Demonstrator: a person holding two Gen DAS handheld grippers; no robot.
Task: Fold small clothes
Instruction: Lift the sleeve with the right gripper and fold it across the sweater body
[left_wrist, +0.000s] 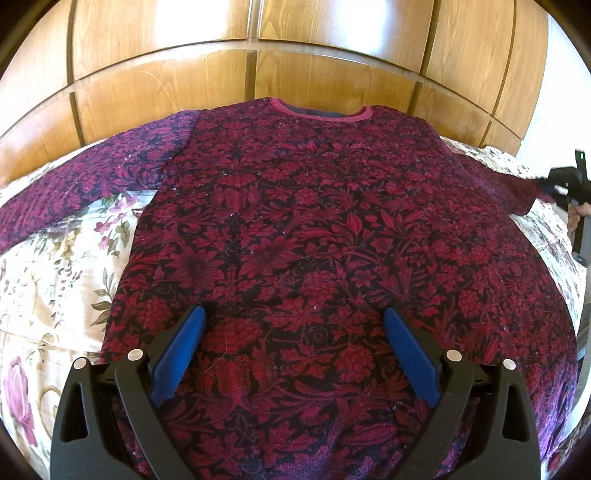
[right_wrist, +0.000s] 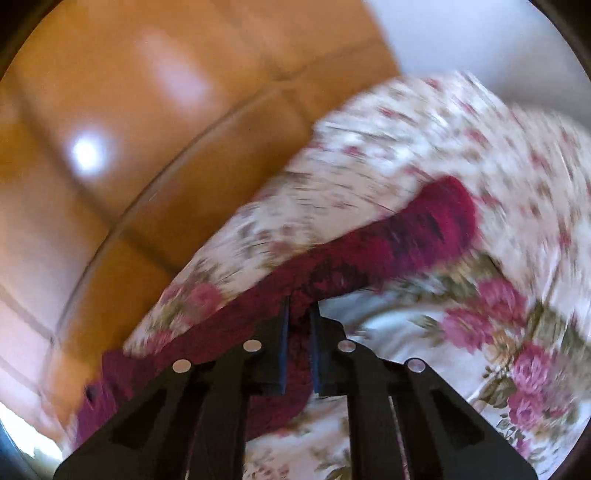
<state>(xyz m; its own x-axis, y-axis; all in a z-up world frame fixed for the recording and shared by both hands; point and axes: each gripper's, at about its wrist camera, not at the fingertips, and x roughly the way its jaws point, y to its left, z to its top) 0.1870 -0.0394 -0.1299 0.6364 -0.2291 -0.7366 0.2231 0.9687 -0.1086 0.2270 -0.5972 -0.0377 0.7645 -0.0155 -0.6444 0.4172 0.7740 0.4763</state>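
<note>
The red floral sweater (left_wrist: 314, 236) lies flat across the frame's middle on the flowered bedspread (left_wrist: 48, 280), its sleeve (right_wrist: 388, 251) pinched by the right gripper (right_wrist: 299, 325) while the left gripper (left_wrist: 295, 332) hovers spread, so a thin grip might slip mid-fold.

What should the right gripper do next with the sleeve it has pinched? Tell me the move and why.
Probably carry the sleeve inward across the sweater body. The right gripper is shut on it, the sweater lies flat on the bedspread, and the left gripper hovers open.
</note>
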